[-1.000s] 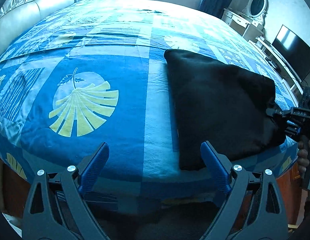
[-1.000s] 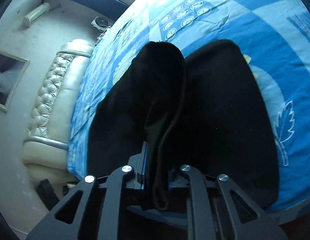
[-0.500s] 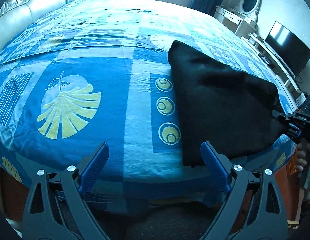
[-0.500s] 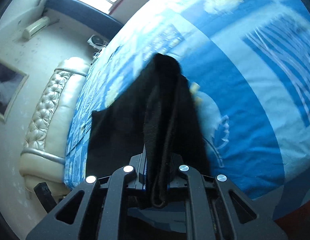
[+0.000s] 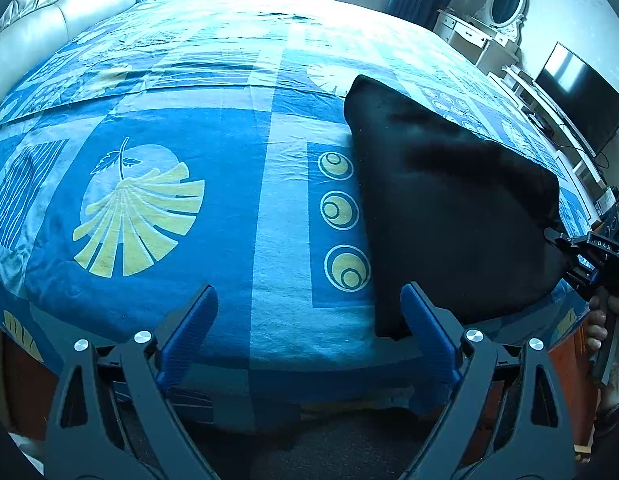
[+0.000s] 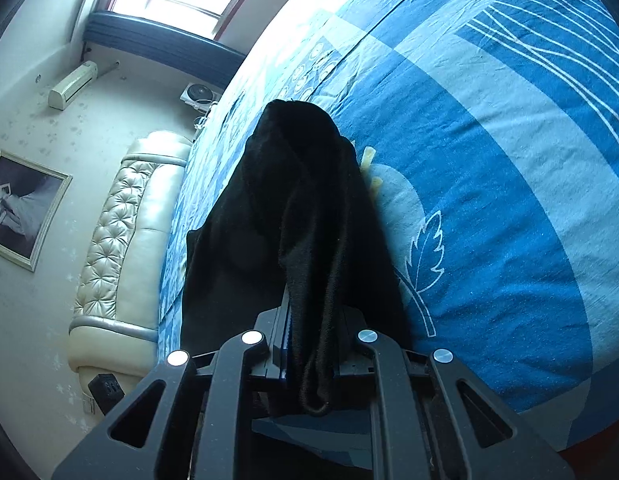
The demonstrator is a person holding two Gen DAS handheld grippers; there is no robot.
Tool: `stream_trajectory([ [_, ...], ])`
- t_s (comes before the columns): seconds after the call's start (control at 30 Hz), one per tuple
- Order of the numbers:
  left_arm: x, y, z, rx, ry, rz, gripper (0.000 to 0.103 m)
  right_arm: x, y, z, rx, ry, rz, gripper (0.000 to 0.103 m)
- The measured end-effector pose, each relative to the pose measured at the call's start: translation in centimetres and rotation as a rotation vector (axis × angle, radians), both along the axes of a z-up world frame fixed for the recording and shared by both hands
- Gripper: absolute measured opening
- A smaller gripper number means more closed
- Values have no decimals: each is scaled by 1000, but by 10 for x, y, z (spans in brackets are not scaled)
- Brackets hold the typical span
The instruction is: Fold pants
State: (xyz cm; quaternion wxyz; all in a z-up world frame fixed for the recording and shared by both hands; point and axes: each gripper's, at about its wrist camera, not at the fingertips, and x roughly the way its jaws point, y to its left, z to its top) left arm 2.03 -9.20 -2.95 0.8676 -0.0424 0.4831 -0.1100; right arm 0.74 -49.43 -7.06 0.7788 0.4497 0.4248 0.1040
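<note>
A: Where are the pants?

B: The black pants (image 5: pixel 449 208) lie folded on the right part of the bed (image 5: pixel 229 184), over its blue patterned cover, with one corner reaching the near edge beside the left gripper's right finger.

A: What is the left gripper doing?

B: The left gripper (image 5: pixel 309 320) hangs at the bed's near edge with its blue fingers (image 5: pixel 189 332) spread wide, holding nothing.

A: And the right one?

B: The right gripper (image 6: pixel 313 344) is pressed together on a bunched edge of the pants at their right side, lifting that fabric off the cover; a looped seam droops between its jaws.

A: Anything else around?

B: A tufted headboard (image 5: pixel 69 0) stands far left, and a television (image 5: pixel 581 92) at the far right.
</note>
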Motion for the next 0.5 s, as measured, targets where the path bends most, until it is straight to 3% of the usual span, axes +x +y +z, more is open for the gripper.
stream_trajectory([
  [0.3, -2, 3, -1, 5, 3, -3, 93, -12, -18, 3, 42, -17, -49, 19],
  [0.37, -3, 4, -1, 3, 5, -10, 93, -21, -29, 6, 32, -10, -92, 27],
  [0.4, -2, 4, 0, 0, 6, -12, 93, -27, -36, 10, -5, 10, -127, 41],
  [0.43, -3, 4, 1, -3, 6, -15, 93, -32, -41, 13, -27, 14, -148, 48],
  [0.5, -2, 4, 3, -17, 8, -27, 93, -42, -53, 20, -15, -10, -185, 53],
])
